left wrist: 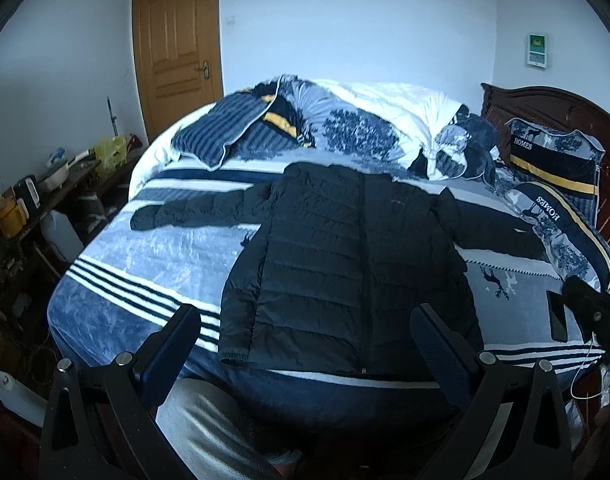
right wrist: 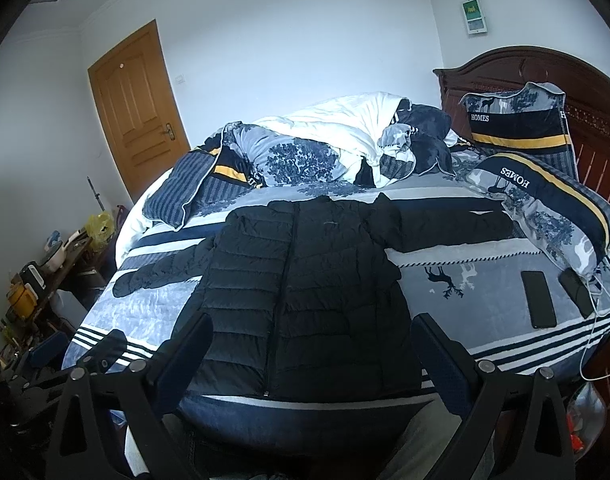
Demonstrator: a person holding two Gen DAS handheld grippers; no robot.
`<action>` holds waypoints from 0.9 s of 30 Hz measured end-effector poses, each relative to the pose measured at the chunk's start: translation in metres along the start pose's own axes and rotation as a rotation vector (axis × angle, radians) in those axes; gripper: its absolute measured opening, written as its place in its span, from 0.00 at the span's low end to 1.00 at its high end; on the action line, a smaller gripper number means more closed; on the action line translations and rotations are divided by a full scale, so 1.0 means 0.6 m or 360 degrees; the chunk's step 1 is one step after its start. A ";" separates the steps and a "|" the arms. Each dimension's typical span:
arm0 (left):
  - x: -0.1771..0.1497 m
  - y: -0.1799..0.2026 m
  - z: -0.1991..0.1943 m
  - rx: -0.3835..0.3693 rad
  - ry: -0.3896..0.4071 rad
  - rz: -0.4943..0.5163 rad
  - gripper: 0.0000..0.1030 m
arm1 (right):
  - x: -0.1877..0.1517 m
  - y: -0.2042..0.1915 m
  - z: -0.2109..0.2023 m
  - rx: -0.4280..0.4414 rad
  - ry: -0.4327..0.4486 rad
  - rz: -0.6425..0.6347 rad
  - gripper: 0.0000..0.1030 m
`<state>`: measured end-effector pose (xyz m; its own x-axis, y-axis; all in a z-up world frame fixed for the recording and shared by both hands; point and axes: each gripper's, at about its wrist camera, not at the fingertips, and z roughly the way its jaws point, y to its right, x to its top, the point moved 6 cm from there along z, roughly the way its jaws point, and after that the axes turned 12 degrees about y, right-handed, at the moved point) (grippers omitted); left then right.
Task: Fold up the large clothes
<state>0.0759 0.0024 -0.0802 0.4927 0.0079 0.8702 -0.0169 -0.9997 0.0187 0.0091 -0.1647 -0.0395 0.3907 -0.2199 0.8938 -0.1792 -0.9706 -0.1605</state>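
A black quilted puffer jacket [left wrist: 345,264] lies flat and zipped on the bed, front up, hem toward me, both sleeves spread out to the sides. It also shows in the right wrist view [right wrist: 305,292]. My left gripper [left wrist: 305,340] is open and empty, held above the bed's near edge at the jacket's hem. My right gripper [right wrist: 311,344] is open and empty, also above the hem. The right gripper shows at the right edge of the left wrist view [left wrist: 597,312]; the left one shows at the lower left of the right wrist view [right wrist: 77,356].
The bed [right wrist: 477,292] has a blue-grey striped blanket. A heaped duvet [right wrist: 325,140] and pillows [right wrist: 545,196] lie at its far side and right. Two dark phones [right wrist: 539,300] with a cable lie right of the jacket. A cluttered side table [left wrist: 45,192] stands left, near a wooden door [left wrist: 177,40].
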 end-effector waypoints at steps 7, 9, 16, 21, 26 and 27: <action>-0.003 -0.054 0.057 0.0015 -0.0049 -0.0061 1.00 | -0.009 0.041 0.036 0.0009 -0.0033 0.0014 0.98; -0.004 -0.076 0.087 -0.0006 -0.0089 -0.0109 1.00 | -0.010 0.056 0.052 0.0023 -0.0043 0.0024 0.98; -0.049 -0.159 0.204 0.0057 -0.0289 -0.0238 1.00 | -0.050 0.144 0.147 0.0054 -0.0207 0.0213 0.98; -0.112 -0.181 0.264 0.0108 -0.0482 -0.0253 1.00 | -0.101 0.183 0.199 0.0036 -0.0309 0.0233 0.97; -0.156 -0.182 0.312 0.0063 -0.0562 -0.0279 1.00 | -0.151 0.218 0.255 0.0041 -0.0421 0.0311 0.93; -0.169 -0.181 0.333 0.0059 -0.0592 -0.0266 1.00 | -0.160 0.223 0.269 0.0045 -0.0436 0.0313 0.92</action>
<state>0.2018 0.1055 -0.2689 0.7671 0.1678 0.6192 0.1179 -0.9856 0.1210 0.0933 -0.2894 -0.2146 0.5801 -0.4175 0.6994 -0.2515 -0.9085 -0.3337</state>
